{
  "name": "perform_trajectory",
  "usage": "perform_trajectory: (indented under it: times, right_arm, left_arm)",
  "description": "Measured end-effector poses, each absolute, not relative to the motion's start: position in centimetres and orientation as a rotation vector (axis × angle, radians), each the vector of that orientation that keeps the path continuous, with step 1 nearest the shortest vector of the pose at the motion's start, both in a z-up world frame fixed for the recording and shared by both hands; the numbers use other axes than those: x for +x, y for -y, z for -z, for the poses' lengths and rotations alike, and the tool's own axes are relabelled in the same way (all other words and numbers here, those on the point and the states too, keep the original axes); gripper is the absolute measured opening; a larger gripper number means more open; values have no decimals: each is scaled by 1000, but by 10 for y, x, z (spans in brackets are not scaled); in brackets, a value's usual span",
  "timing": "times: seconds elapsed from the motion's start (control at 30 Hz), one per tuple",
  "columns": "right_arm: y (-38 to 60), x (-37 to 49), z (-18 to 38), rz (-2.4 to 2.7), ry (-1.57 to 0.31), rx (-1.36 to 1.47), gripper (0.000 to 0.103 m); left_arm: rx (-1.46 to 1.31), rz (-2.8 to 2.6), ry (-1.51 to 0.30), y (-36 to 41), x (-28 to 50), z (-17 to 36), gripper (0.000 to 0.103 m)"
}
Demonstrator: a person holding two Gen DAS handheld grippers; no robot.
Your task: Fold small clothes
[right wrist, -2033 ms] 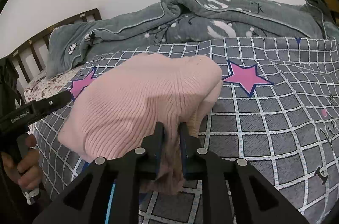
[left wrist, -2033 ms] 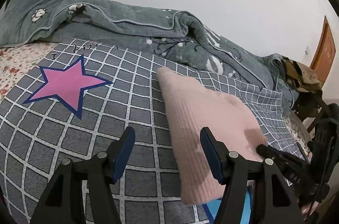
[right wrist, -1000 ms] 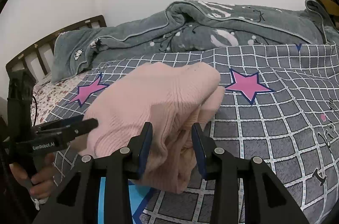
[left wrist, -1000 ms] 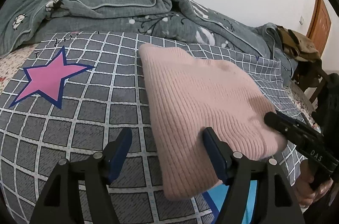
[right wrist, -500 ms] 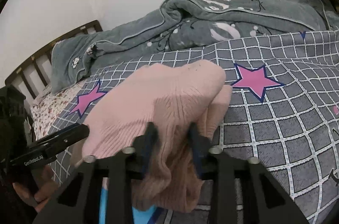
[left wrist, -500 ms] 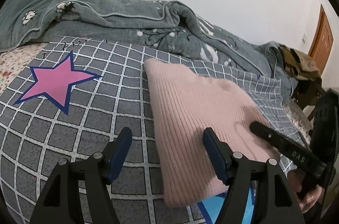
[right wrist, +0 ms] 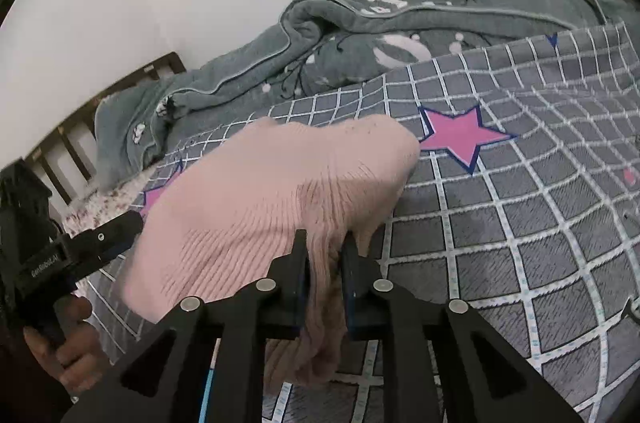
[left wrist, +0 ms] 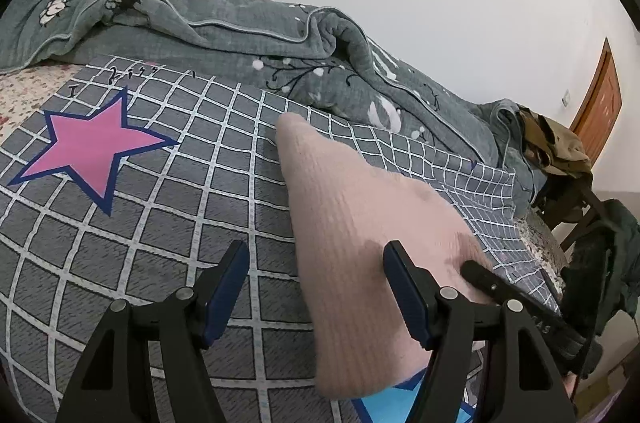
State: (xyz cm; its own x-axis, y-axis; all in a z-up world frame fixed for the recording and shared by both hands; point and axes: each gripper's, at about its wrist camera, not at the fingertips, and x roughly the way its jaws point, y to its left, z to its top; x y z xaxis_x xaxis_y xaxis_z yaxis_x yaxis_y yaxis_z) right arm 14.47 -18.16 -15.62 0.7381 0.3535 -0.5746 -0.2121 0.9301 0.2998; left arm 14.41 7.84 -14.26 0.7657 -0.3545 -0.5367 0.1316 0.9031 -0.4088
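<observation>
My right jaws have re-clamped the pink knit and are already easing.

Nearest me, the right gripper [right wrist: 324, 259] stood spread around this bunched near edge a second ago; now the edge of the pink ribbed knit garment [right wrist: 272, 199] is pinched between the pads, though the jaws are creeping apart, so I judge the grip is being reset, not finished. The left gripper [left wrist: 316, 287] has stayed released, fingers wide above the checked bedsheet [left wrist: 160, 223], one blue pad over the garment's left edge, gripping nothing. Further out, the garment lies folded on the sheet between the pink stars [left wrist: 88, 147], its far end humped higher than before. Beyond lies the grey quilt [left wrist: 240, 39] against the wall. The fold looks nearly done; it needs squaring off.
</observation>
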Motion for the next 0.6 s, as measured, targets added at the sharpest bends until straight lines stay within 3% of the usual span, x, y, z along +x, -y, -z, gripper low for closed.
perform_trajectory:
  times: [0.2,0.6]
  right_arm:
    - [178,146,135,-288,-617,119,38]
    - [157,182,132,-302,-580,19,38]
  left_arm:
    - [-342,256,-649,-71,153,143,68]
    - [-287,212,-675,-62,176,146,68]
